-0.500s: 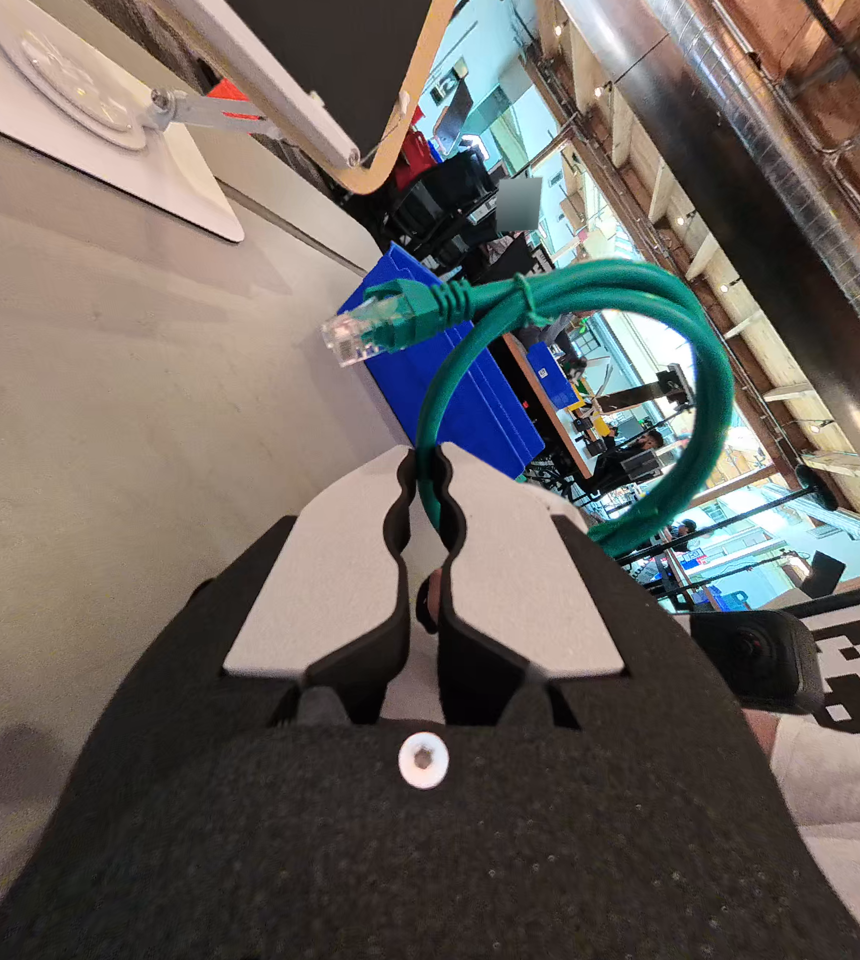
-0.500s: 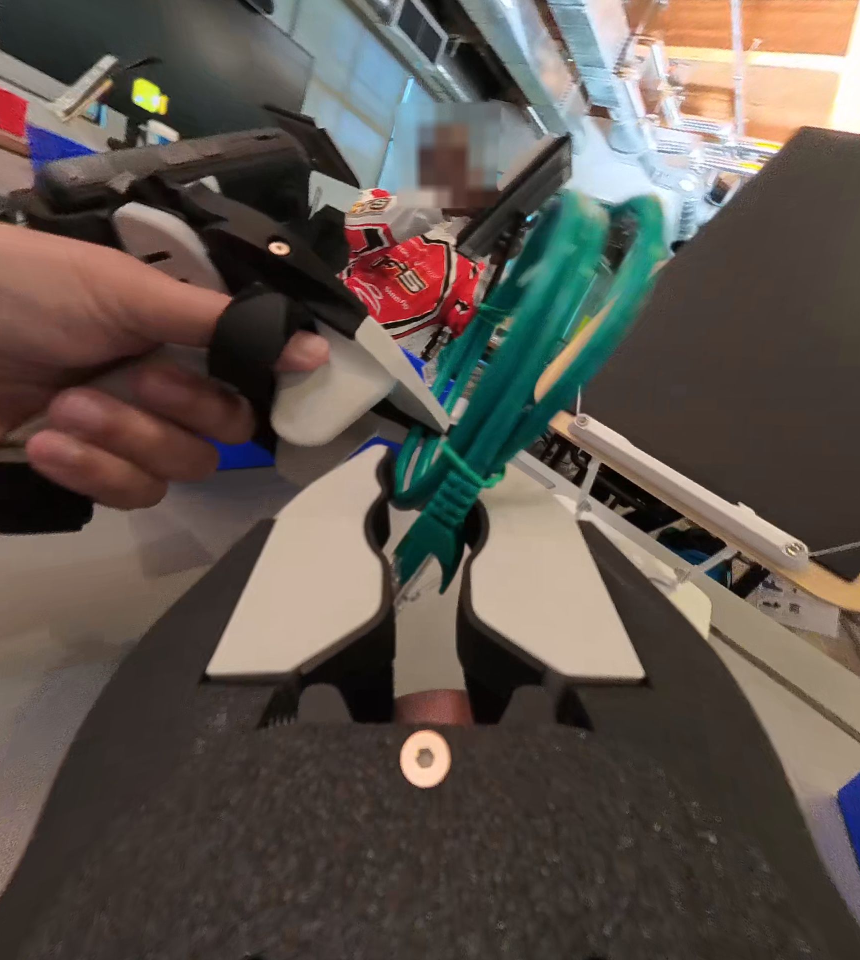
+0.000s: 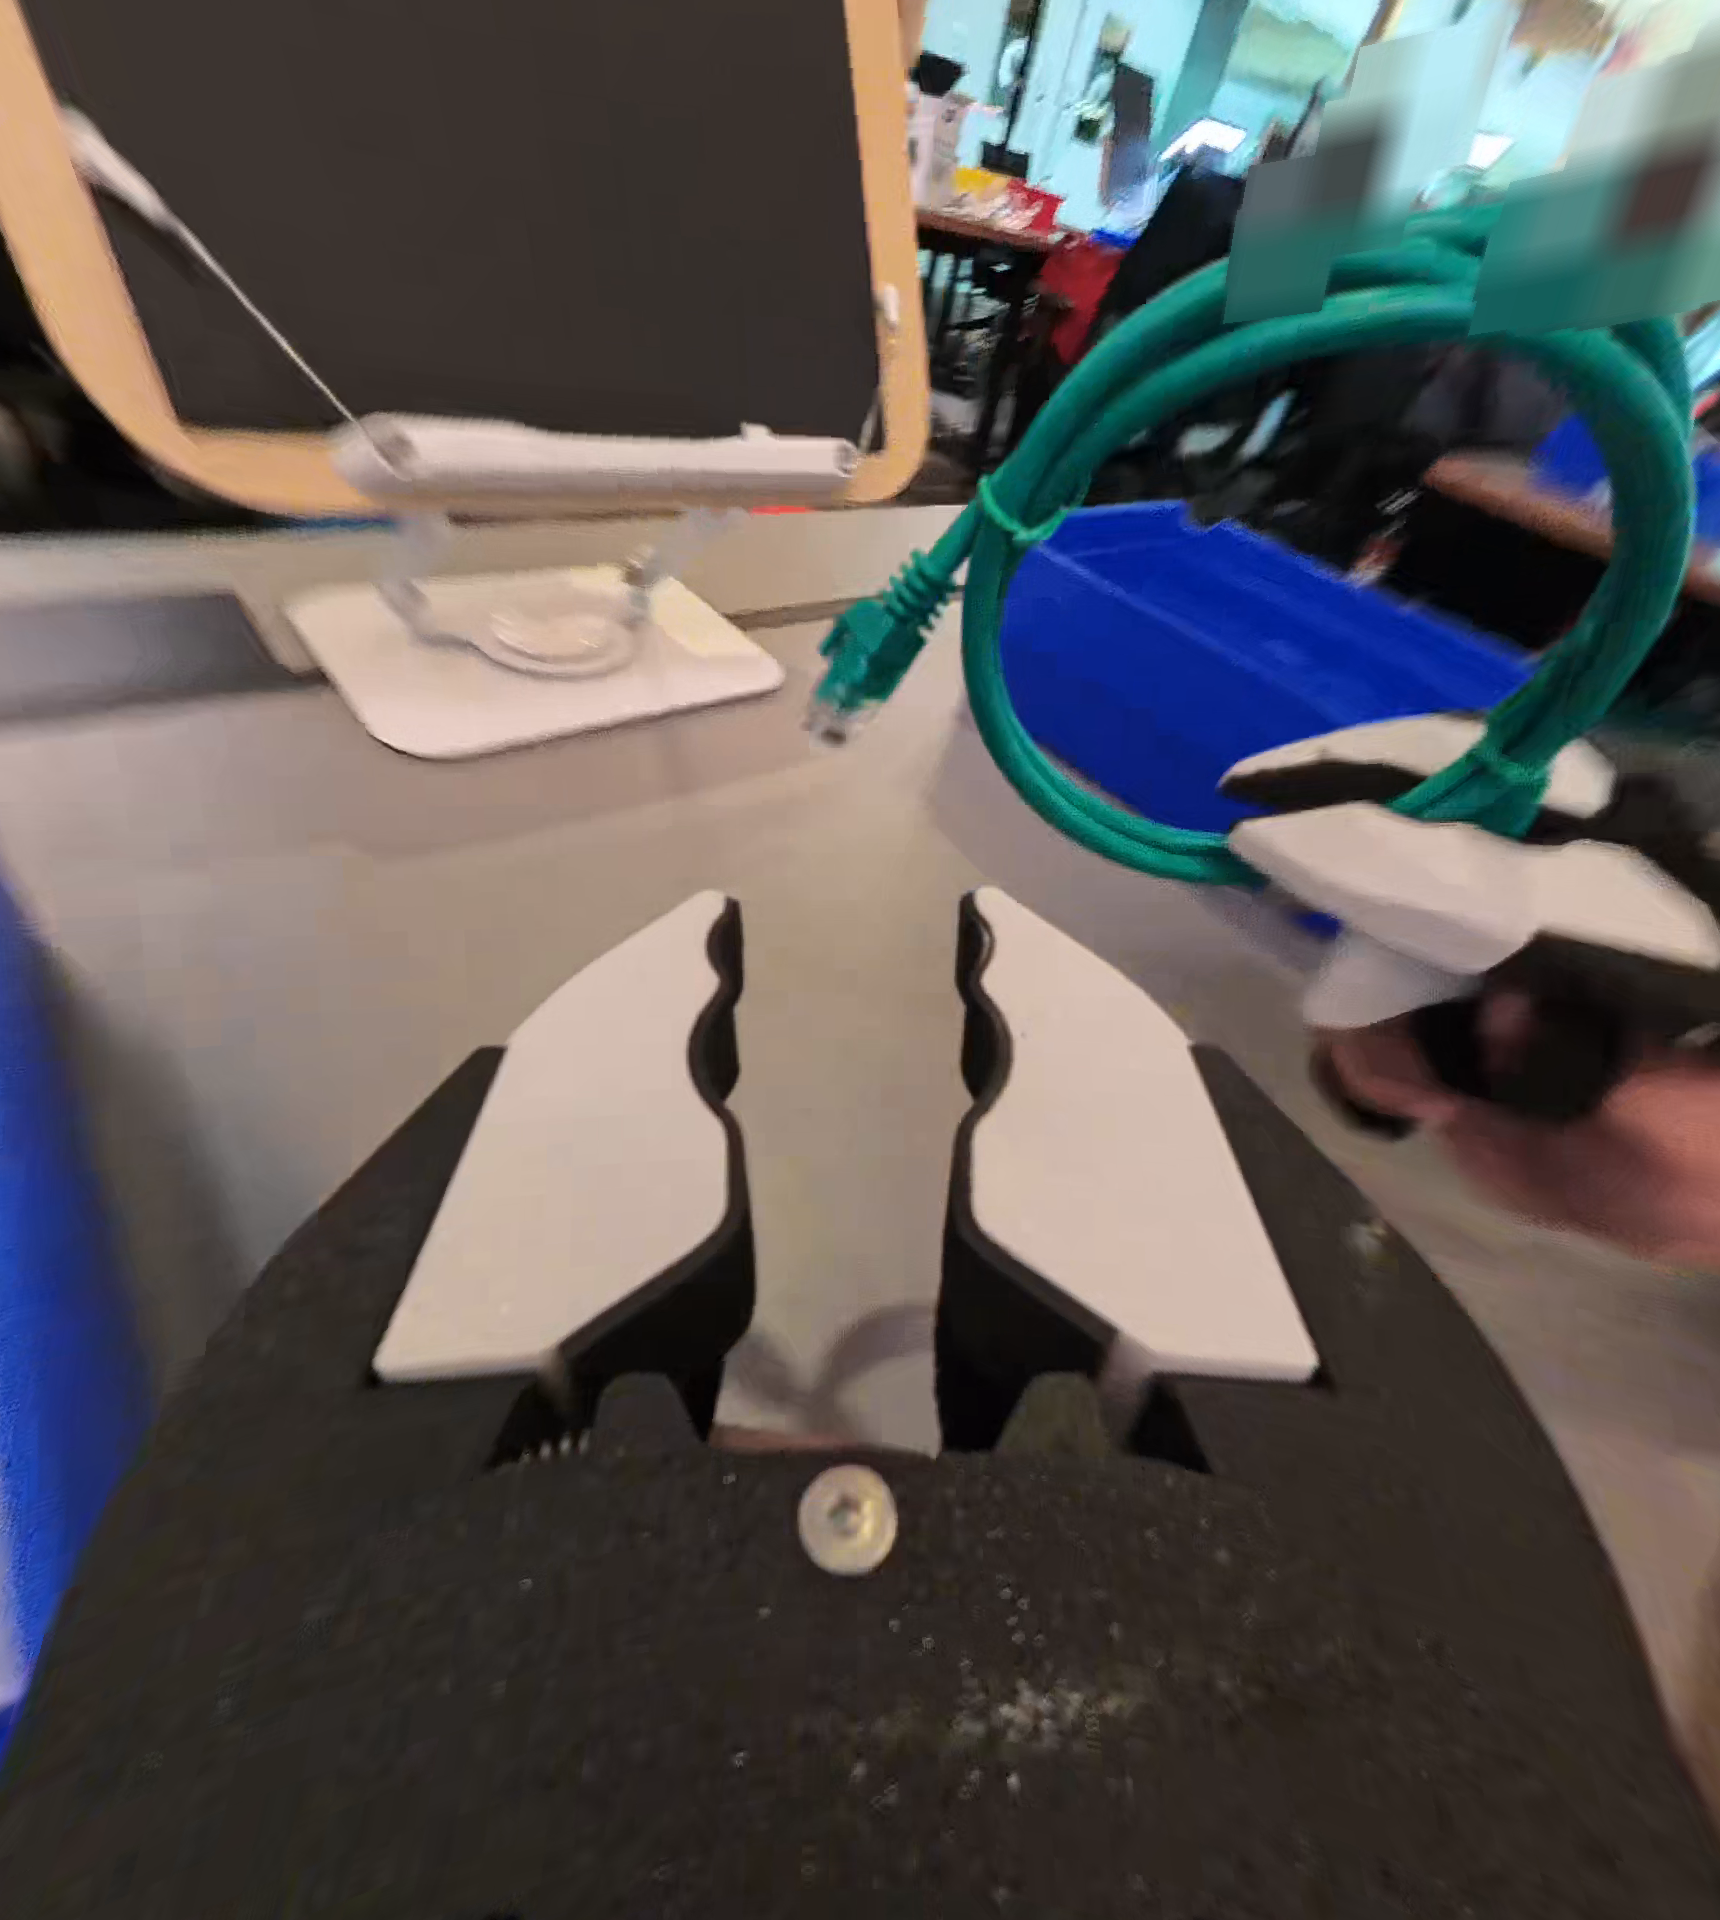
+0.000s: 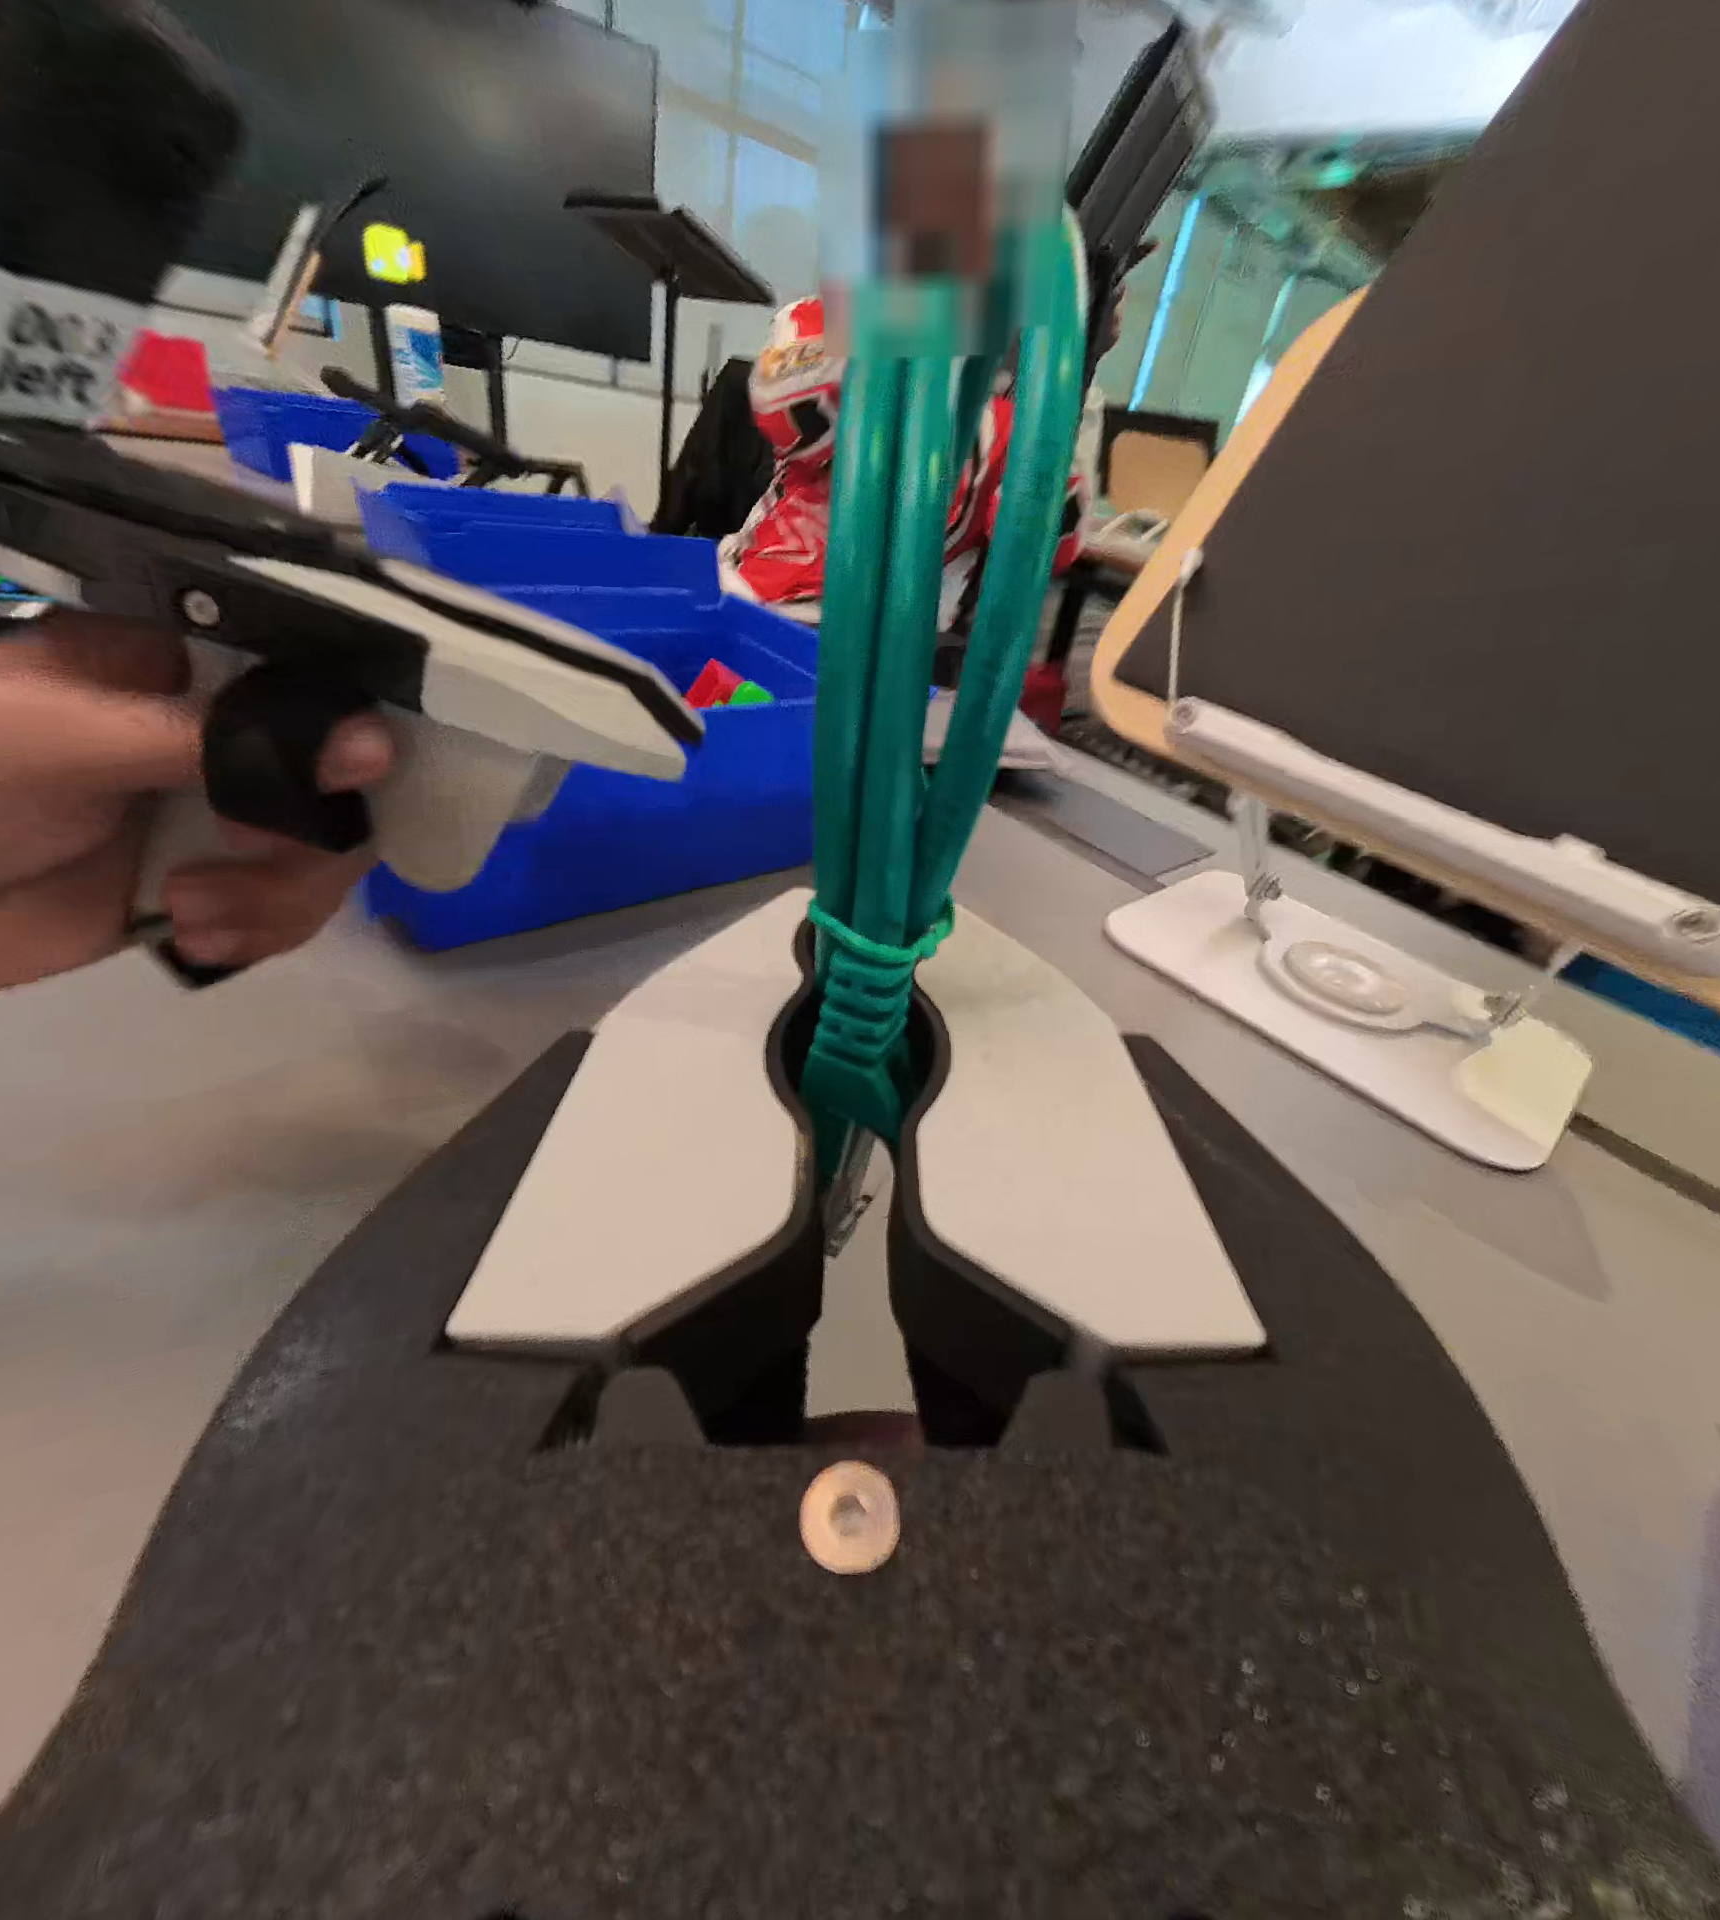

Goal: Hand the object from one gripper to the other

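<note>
Above the table (image 3: 212,935), your right gripper (image 4: 861,1029) has the cable!
Its fingers clamp the green cable (image 3: 1355,582); your left gripper (image 3: 845,914), fingers apart and empty, sits just beside the coil.

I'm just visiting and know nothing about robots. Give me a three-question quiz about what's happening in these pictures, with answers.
1. Which gripper holds the green cable: the left gripper or the right gripper?
2. True or false: the left gripper's fingers are closed on something.
3. What colour is the bin on the table behind the cable?

Key
1. The right gripper; its fingers are shut on the cable near a plug.
2. False; they stand apart and hold nothing.
3. Blue.
</note>
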### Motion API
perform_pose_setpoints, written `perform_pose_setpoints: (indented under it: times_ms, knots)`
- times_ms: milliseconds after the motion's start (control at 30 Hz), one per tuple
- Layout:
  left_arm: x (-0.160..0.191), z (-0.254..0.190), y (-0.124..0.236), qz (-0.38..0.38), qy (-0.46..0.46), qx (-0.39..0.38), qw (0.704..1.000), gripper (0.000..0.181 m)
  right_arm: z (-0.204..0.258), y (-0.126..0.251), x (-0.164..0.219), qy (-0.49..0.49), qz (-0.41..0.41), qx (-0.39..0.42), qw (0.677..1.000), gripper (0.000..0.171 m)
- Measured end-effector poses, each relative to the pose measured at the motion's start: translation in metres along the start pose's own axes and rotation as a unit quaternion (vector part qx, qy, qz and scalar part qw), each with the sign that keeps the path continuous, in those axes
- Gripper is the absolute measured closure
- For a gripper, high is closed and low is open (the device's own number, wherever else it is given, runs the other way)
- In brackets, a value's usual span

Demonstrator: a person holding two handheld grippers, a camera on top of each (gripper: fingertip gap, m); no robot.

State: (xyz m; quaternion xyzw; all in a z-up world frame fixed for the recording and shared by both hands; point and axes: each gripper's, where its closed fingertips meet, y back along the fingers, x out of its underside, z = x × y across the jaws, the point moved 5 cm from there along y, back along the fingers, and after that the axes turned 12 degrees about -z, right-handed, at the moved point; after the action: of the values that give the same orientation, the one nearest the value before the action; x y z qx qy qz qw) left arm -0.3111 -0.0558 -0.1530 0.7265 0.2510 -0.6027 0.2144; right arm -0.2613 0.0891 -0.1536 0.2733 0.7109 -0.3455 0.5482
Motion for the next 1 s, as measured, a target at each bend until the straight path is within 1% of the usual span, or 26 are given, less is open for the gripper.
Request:
perform_pose_setpoints:
  times_ms: [100, 167, 200, 233, 300, 333, 367, 400, 433, 533, 567, 633, 667, 700, 933, 1000]
  knots:
    - [-0.014, 0.001, 0.003, -0.006, -0.15, -0.037, 0.988, 0.13, -0.007, 0.003, 0.005, -0.052, 0.015, -0.046, 0.997, 0.162]
    - [-0.022, -0.003, 0.004, -0.021, -0.232, -0.056, 0.971, 0.126, 0.003, -0.001, 0.015, -0.129, 0.048, -0.123, 0.983, 0.161]
    - [-0.025, -0.008, 0.004, -0.024, -0.264, -0.053, 0.963, 0.124, 0.007, -0.001, 0.018, -0.169, 0.051, -0.148, 0.973, 0.161]
    - [-0.025, -0.014, 0.003, -0.017, -0.291, -0.04, 0.956, 0.126, 0.01, -0.002, 0.023, -0.19, 0.059, -0.164, 0.966, 0.161]
    - [-0.023, -0.022, 0.003, 0.005, -0.33, -0.024, 0.944, 0.125, 0.016, -0.003, 0.032, -0.176, 0.08, -0.187, 0.963, 0.161]
    - [-0.018, -0.029, 0.004, 0.026, -0.345, 0.016, 0.938, 0.127, 0.019, -0.002, 0.035, -0.165, 0.089, -0.204, 0.961, 0.161]
    - [-0.014, -0.033, 0.005, 0.052, -0.361, 0.047, 0.93, 0.125, 0.023, -0.001, 0.037, -0.158, 0.097, -0.222, 0.957, 0.161]
    - [-0.015, -0.032, 0.006, 0.07, -0.374, 0.058, 0.923, 0.127, 0.026, 0.0, 0.038, -0.151, 0.1, -0.234, 0.955, 0.161]
    - [-0.016, -0.034, 0.007, 0.086, -0.371, 0.087, 0.92, 0.13, 0.028, 0.001, 0.039, -0.146, 0.101, -0.245, 0.953, 0.161]
    - [-0.019, -0.033, 0.009, 0.129, -0.327, 0.159, 0.922, 0.129, 0.032, 0.004, 0.038, -0.147, 0.099, -0.271, 0.946, 0.162]
    - [-0.016, -0.034, 0.011, 0.144, -0.316, 0.189, 0.919, 0.134, 0.034, 0.005, 0.037, -0.149, 0.095, -0.276, 0.945, 0.162]
    - [-0.014, -0.032, 0.008, 0.158, -0.314, 0.207, 0.913, 0.148, 0.035, 0.005, 0.035, -0.147, 0.098, -0.283, 0.943, 0.162]
    - [-0.012, -0.031, 0.007, 0.164, -0.317, 0.211, 0.91, 0.16, 0.036, 0.005, 0.035, -0.141, 0.1, -0.283, 0.944, 0.162]
    - [-0.012, -0.028, 0.005, 0.17, -0.32, 0.206, 0.909, 0.165, 0.036, 0.005, 0.036, -0.139, 0.103, -0.281, 0.944, 0.161]
    - [-0.002, -0.022, -0.004, 0.171, -0.343, 0.158, 0.91, 0.167, 0.023, 0.001, 0.049, -0.135, 0.106, -0.244, 0.954, 0.159]
    - [-0.002, -0.016, -0.007, 0.172, -0.342, 0.139, 0.913, 0.167, 0.013, 0.0, 0.048, -0.116, 0.094, -0.214, 0.965, 0.144]
